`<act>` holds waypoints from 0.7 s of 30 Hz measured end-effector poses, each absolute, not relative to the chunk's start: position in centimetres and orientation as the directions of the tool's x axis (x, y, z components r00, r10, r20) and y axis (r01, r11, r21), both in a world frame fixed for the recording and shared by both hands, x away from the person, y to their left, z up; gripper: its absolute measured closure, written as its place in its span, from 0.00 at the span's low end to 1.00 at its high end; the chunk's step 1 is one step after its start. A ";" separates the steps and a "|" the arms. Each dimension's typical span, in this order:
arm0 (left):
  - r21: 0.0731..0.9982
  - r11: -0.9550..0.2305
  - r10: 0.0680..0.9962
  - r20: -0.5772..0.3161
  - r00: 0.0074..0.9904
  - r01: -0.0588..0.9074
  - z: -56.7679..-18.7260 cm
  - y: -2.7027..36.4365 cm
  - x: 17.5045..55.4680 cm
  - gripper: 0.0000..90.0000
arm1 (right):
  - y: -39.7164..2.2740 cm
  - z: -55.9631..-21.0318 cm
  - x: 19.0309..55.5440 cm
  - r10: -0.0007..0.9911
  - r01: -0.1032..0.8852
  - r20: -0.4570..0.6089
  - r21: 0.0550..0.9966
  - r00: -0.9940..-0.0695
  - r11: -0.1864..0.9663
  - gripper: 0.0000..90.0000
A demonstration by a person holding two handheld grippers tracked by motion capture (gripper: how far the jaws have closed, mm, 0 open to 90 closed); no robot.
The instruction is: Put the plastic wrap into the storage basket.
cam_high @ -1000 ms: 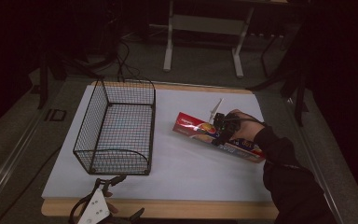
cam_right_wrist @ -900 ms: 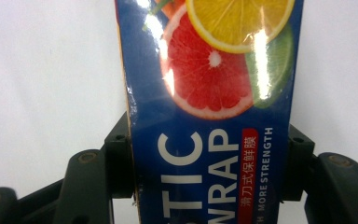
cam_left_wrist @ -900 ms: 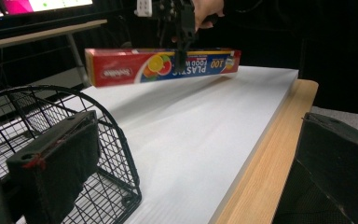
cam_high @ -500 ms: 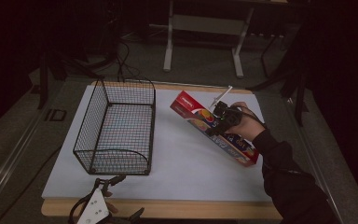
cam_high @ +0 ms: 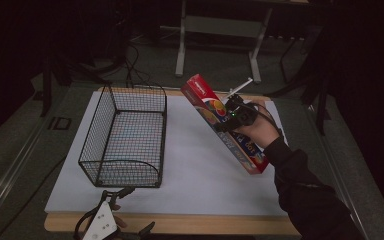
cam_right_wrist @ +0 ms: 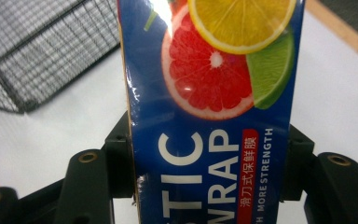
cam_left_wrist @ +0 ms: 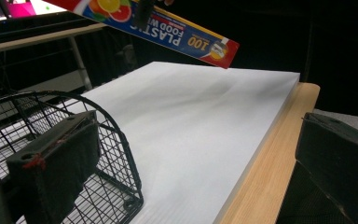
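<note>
- Black jaws of the right gripper are pinched on the plastic wrap box; in the right gripper view the box runs up between the two jaws, its narrow sides pressed by the pads at left and right.
- A second ago the box lay flat on the white mat under the gripper. Half a second ago it was lifting. Now it is clear of the mat and tilted, its red end up toward the wire basket and its other end hanging low beside the person's right hand.
- That reads as a pick done and a carry begun, most likely toward the basket; the box has yet to cross the basket's rim.
- The grip sits above the box's middle, nearer the raised red end, so the longer part hangs below the jaws.
- From the left gripper view the box hangs in the air above the far side of the mat, with a shadow under it and well apart from the basket.
- The left gripper rests at the near table edge, just in front of the basket, its jaws spread and holding nothing.
</note>
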State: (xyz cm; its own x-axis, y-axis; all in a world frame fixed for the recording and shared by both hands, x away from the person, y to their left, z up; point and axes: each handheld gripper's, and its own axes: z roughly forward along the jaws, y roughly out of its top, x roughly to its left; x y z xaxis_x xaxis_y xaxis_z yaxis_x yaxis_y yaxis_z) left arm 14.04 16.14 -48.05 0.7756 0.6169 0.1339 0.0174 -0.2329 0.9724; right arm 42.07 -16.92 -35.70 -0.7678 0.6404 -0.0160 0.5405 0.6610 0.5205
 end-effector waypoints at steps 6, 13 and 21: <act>0.974 -0.225 0.621 0.130 0.773 0.017 -48.0 16.2 14.1 0.01 | -14.7 -34.0 41.6 0.671 0.554 -0.008 0.558 -0.741 0.618 0.44; 0.974 -0.227 0.616 0.134 0.777 0.012 -48.0 16.2 14.0 0.01 | -11.9 -31.7 41.1 0.686 0.542 0.004 0.618 -0.727 0.570 0.44; 0.972 -0.235 0.603 0.142 0.785 0.004 -48.0 16.1 13.9 0.01 | -8.8 -29.9 40.8 0.708 0.519 -0.007 0.675 -0.706 0.524 0.44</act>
State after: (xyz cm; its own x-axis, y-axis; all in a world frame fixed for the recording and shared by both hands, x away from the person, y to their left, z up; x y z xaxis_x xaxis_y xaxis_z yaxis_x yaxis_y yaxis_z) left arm 13.94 16.05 -48.02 0.7853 0.6026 0.1424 0.0043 -0.2354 0.9719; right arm 40.80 -8.83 -29.93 -0.7063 0.7079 -0.0067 0.5189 0.5241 0.6753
